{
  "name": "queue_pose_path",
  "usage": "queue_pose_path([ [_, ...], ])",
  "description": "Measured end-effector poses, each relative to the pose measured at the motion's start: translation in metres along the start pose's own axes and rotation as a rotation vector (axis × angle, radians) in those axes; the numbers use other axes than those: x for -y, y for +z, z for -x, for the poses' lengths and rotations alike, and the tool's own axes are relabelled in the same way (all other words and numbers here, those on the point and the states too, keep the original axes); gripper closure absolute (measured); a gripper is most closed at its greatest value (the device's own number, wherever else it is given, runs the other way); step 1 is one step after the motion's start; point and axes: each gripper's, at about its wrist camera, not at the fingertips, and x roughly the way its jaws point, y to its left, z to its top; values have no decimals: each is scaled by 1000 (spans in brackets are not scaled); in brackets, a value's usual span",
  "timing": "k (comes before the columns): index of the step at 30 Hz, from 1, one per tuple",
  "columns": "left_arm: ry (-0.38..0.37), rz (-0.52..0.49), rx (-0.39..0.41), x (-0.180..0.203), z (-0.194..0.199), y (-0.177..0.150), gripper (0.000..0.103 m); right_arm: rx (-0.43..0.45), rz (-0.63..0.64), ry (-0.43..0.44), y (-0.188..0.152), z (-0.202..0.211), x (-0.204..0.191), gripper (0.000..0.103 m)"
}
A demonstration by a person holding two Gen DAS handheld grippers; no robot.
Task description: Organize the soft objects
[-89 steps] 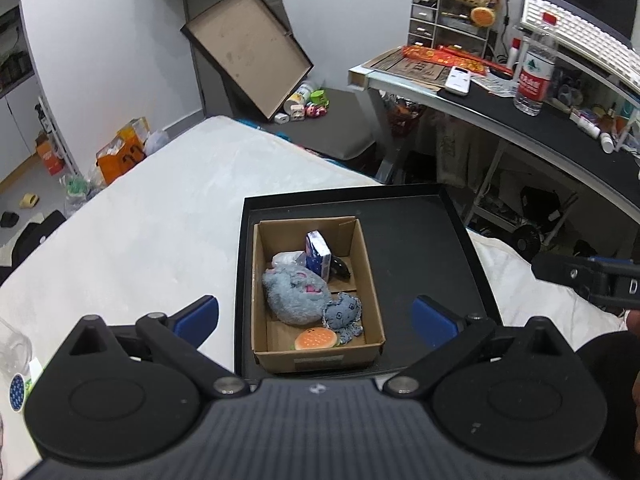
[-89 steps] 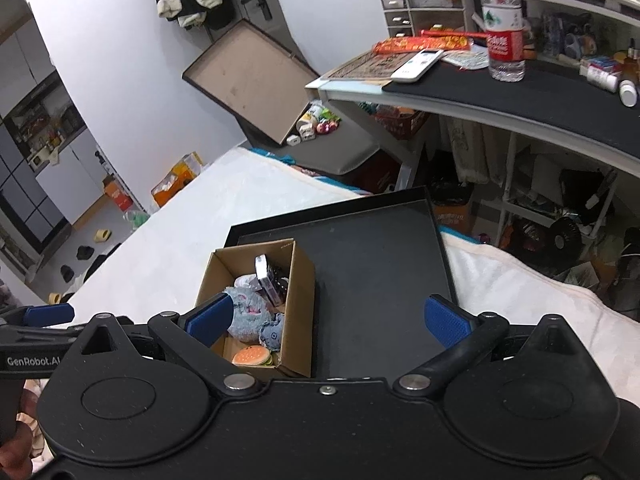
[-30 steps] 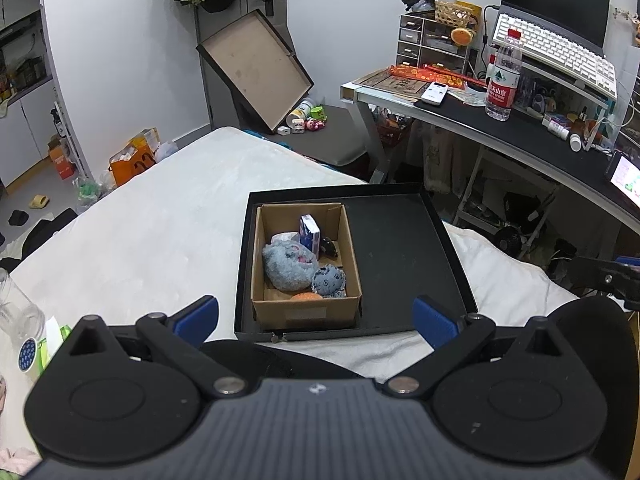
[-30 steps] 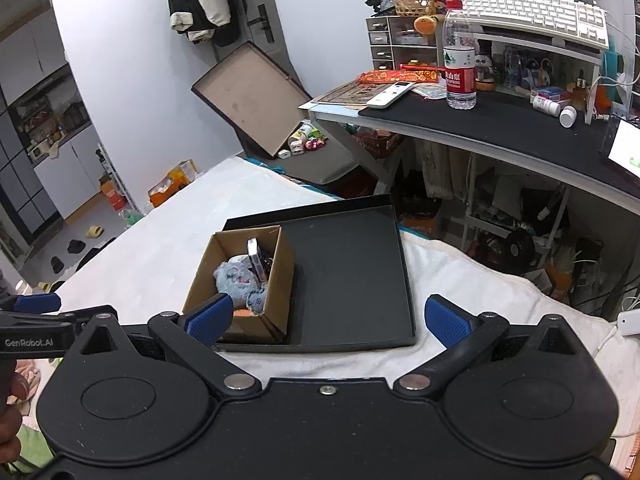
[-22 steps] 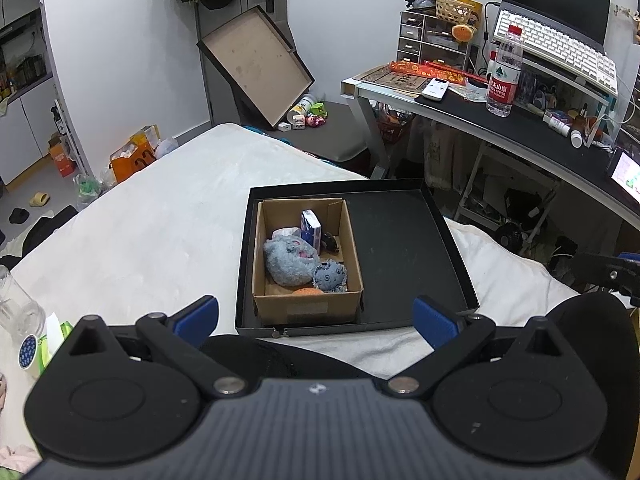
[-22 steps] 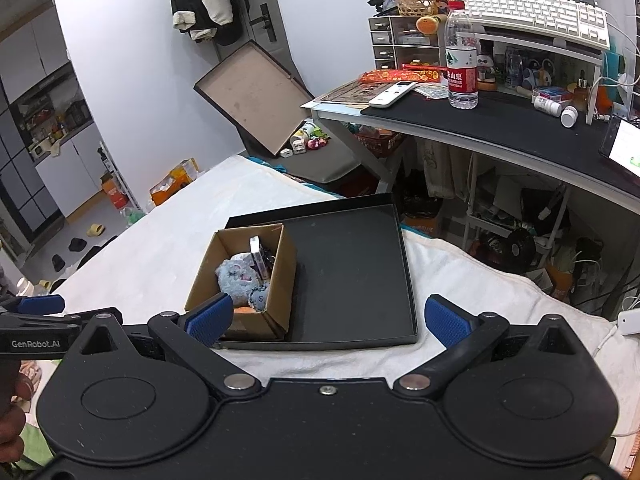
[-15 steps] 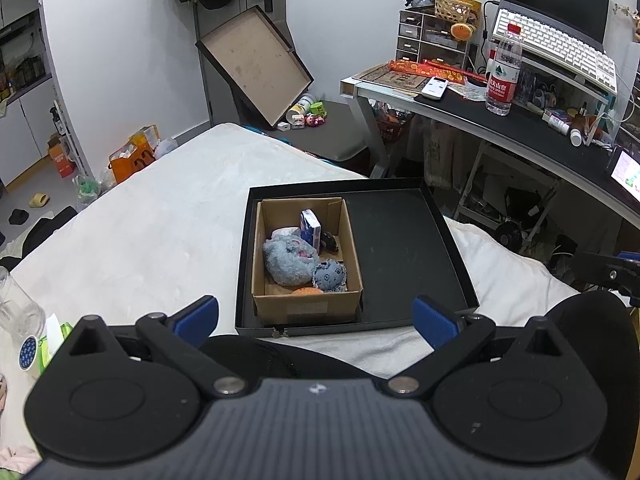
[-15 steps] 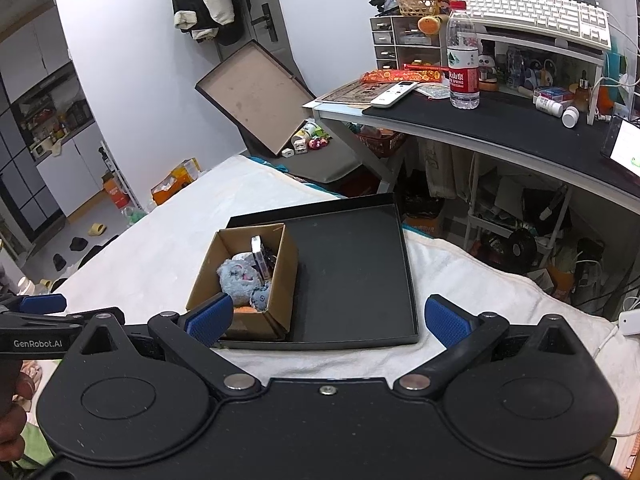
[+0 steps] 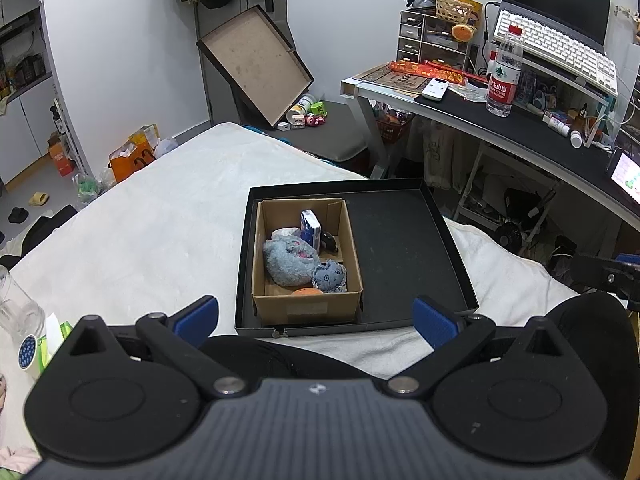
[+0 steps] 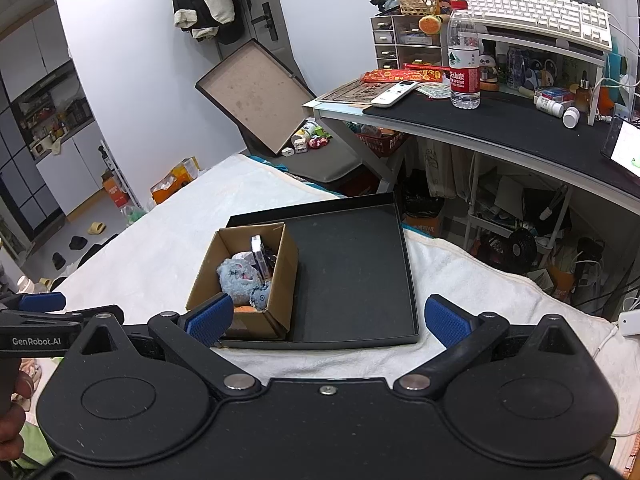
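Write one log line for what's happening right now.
left tool: open, empty | right tool: open, empty | blue plush toy: in cardboard box on black tray

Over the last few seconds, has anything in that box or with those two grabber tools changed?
Both tools pulled back from the cardboard box, which now looks smaller and farther off in both views. The left gripper and right gripper were open and empty then and are so now. The grey-blue plush, small blue plush and black tray stayed put.
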Motion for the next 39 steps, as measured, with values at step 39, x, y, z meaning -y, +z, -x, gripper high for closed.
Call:
queue_pose_path([
  [39,-8,1,-6,7,-4,1,1,-5,22,-15,-1,-1,-2,0],
])
